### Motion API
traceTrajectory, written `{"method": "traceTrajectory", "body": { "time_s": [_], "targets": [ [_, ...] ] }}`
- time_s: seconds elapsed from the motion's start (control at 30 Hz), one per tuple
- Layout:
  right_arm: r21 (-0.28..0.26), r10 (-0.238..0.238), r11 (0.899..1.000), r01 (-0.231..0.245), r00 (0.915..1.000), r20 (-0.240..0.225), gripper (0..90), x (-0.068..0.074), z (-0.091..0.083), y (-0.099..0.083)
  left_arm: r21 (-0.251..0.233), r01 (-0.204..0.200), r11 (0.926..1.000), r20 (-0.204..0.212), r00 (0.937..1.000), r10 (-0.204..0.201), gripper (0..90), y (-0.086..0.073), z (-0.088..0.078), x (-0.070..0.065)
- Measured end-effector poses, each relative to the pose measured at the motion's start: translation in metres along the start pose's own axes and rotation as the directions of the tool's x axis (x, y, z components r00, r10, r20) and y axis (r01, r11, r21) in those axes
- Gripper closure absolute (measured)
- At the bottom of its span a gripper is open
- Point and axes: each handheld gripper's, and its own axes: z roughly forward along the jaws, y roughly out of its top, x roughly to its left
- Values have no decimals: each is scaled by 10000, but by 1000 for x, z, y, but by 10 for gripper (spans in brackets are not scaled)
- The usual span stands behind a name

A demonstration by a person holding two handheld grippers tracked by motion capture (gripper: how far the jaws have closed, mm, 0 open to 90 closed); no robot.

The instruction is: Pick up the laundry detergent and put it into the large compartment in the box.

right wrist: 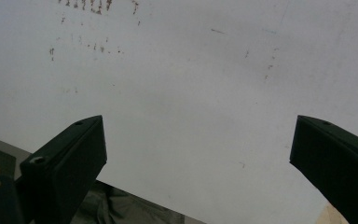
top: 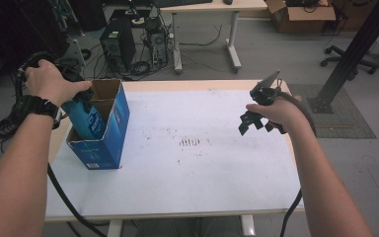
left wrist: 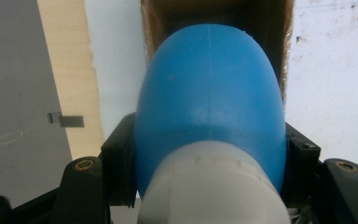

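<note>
At the table's left edge in the high view, the left gripper (top: pixel 81 94) held a blue bottle (top: pixel 88 120) partly inside an open blue cardboard box (top: pixel 109 143), while the right gripper (top: pixel 250 122) hovered over the white tabletop (top: pixel 197 182) to the right. From the left gripper view, both jaws pinched the blue bottle (left wrist: pixel 209 102) just above its white cap (left wrist: pixel 212 186), the box's opening beyond. From the right gripper view, the jaws stood spread wide over the scuffed white tabletop (right wrist: pixel 177 93).

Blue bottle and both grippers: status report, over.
Left gripper shut on blue bottle, bottle partly inside open blue cardboard box. Right gripper open, holding nothing, above the white tabletop. Nothing in the way.
</note>
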Motion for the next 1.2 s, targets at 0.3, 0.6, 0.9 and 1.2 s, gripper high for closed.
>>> {"method": "traceTrajectory", "body": {
  "time_s": [0.3,0.6,0.9,1.2],
  "targets": [
    [111,-19,9999,19,10000,-29,39,0,5,-2,190,27,9998,120,9999,-29,376,2,25,-3],
    [117,-15,9999,16,10000,-44,39,-2,6,-2,452,-43,9990,177,9998,35,376,6,48,-9],
    [157,36,9999,-35,10000,-41,39,-5,8,-3,606,-56,9981,254,9997,41,375,7,65,-11],
    [181,40,9998,-40,10000,-28,39,-4,10,-2,611,-92,9981,142,9999,84,375,6,74,-10]
  ]
}}
